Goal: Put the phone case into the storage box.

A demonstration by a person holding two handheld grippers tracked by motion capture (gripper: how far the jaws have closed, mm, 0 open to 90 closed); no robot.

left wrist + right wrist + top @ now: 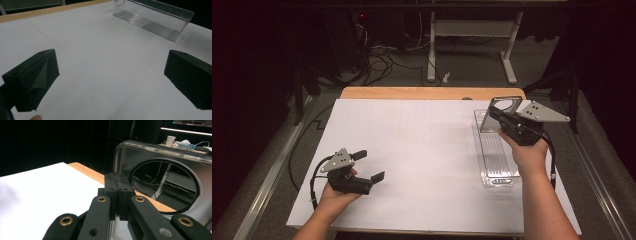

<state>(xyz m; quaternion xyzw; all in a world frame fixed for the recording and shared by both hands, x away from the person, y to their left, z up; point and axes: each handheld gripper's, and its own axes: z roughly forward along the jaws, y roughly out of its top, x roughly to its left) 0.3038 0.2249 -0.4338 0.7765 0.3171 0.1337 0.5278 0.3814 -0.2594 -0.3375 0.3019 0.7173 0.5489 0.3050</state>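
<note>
The clear plastic tray point(496, 155) holds nothing; its upright end wall, pierced by a round hole, sits clamped in the right gripper point(498, 116). The left gripper point(368, 165), well apart from it, gapes wide.

Dark room, grey floor point(472, 65), white desk frame point(472, 30)

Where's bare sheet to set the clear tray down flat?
Free: the wide white sheet between the open left gripper and the clear tray. Crowded: the right edge, where the right gripper pinches the tray's upright end.
</note>
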